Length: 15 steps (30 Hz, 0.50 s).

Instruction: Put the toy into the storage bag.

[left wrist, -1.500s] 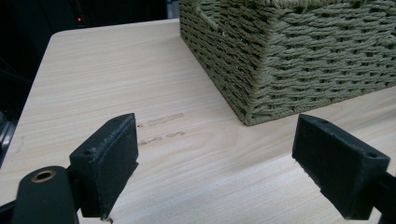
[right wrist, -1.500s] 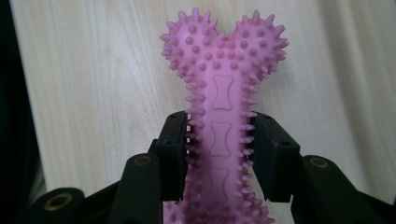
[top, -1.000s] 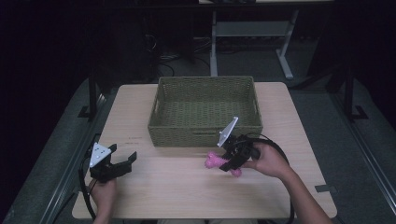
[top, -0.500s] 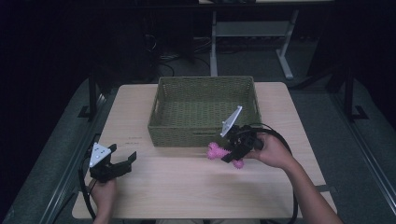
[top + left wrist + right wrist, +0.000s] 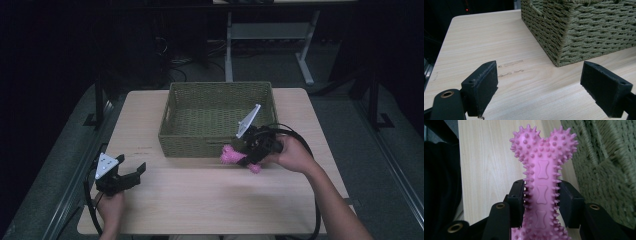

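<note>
Pink spiked rubber bone clamped in the right gripper beside the woven basket.

Nearest the person, the left gripper (image 5: 131, 175) rests at the near left corner of the pale wood-grain table (image 5: 200, 200), its two blocky black rubber pads (image 5: 485, 85) spread wide with bare tabletop between them; further in, the right gripper (image 5: 239, 156) is clenched on the pink bone-shaped chew toy (image 5: 543, 173), matte pads (image 5: 517, 200) pressing either side of its narrow shaft; the toy is covered in small rounded studs, has little bone outlines stamped down its middle and ends in two knobbly lobes; it hangs above the table just in front of the near wall of the rectangular olive-green woven basket (image 5: 185, 141); the basket's thick braided cords form straight walls.
</note>
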Each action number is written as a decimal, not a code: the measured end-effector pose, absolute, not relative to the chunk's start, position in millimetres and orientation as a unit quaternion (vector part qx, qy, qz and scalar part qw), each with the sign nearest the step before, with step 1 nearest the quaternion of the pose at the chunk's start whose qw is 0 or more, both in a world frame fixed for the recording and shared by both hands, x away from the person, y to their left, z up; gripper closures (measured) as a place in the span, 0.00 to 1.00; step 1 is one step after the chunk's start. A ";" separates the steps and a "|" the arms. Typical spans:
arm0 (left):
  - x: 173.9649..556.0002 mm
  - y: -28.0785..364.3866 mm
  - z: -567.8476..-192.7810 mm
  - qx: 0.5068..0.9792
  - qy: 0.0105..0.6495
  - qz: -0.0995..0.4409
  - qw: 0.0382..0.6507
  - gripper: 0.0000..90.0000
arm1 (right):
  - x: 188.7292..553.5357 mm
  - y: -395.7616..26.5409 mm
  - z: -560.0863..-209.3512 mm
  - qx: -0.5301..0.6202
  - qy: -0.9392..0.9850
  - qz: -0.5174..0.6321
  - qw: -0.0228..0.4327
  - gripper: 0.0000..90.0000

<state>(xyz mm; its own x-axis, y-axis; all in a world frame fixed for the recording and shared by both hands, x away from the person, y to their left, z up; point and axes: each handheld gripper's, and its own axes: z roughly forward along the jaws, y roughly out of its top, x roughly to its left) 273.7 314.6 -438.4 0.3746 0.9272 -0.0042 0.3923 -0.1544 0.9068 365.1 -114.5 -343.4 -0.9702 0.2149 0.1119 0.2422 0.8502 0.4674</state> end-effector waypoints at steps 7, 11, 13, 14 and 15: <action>273.9 314.4 -438.6 0.698 0.474 0.300 0.445 0.15 | 370.5 -117.0 -335.4 -0.121 -0.959 -0.254 0.031 0.65; 273.4 314.6 -438.0 0.698 0.473 0.302 0.445 0.15 | 373.6 -117.9 -330.0 -0.122 -0.959 -0.255 0.030 0.65; 273.6 315.1 -438.5 0.697 0.474 0.300 0.447 0.15 | 375.0 -117.7 -327.4 -0.123 -0.960 -0.251 0.027 0.65; 273.9 315.5 -438.5 0.698 0.474 0.300 0.446 0.15 | 376.0 -117.6 -325.9 -0.123 -0.960 -0.250 0.026 0.65; 274.0 315.6 -438.4 0.697 0.475 0.301 0.445 0.15 | 377.2 -117.2 -324.6 -0.121 -0.961 -0.249 0.025 0.65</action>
